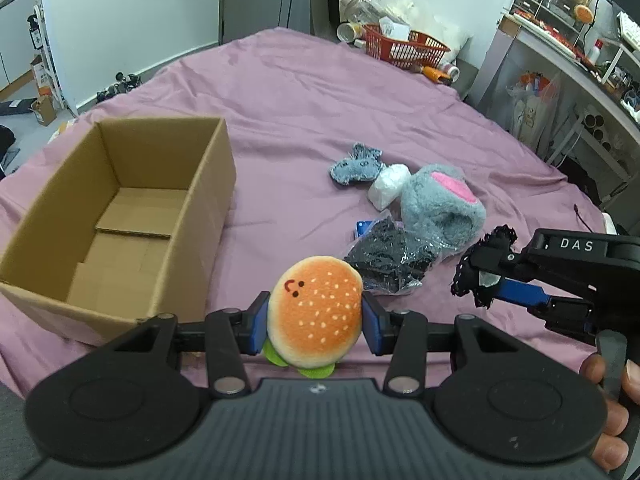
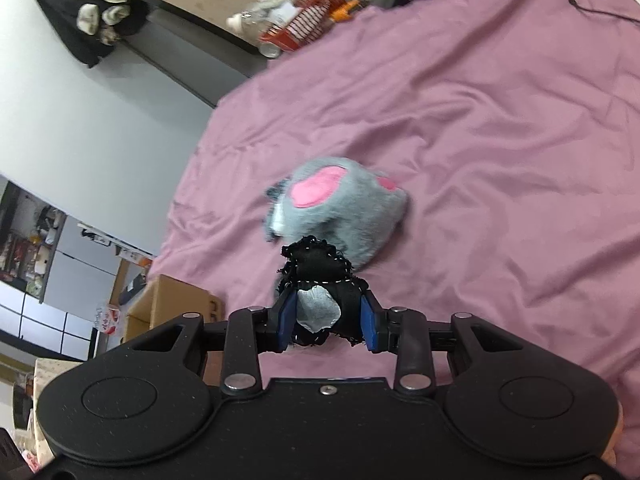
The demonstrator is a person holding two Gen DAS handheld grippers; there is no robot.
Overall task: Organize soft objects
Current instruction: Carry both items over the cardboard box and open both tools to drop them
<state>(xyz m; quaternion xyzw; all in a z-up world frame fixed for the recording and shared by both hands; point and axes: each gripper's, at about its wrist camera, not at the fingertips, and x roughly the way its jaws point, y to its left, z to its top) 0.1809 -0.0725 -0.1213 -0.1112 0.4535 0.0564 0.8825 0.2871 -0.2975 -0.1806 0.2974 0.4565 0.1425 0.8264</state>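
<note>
My left gripper [image 1: 314, 324] is shut on a plush hamburger [image 1: 316, 312] with a smiley face, held above the purple bedsheet. An open, empty cardboard box [image 1: 120, 216] stands to its left. My right gripper [image 2: 328, 320] is shut on a black fabric piece [image 2: 316, 276] with white stitching; it also shows in the left wrist view [image 1: 480, 268] at the right. On the sheet lie a grey plush with pink patches [image 1: 440, 204] [image 2: 340, 208], a small grey-blue plush [image 1: 356, 166], a white soft bundle [image 1: 388, 186] and a black item in a clear bag [image 1: 384, 260].
A red basket [image 1: 408, 46] with clutter sits at the bed's far edge. Shelves and a desk [image 1: 580, 40] stand along the right. The purple sheet [image 1: 304, 92] stretches behind the toys. Floor clutter lies to the far left.
</note>
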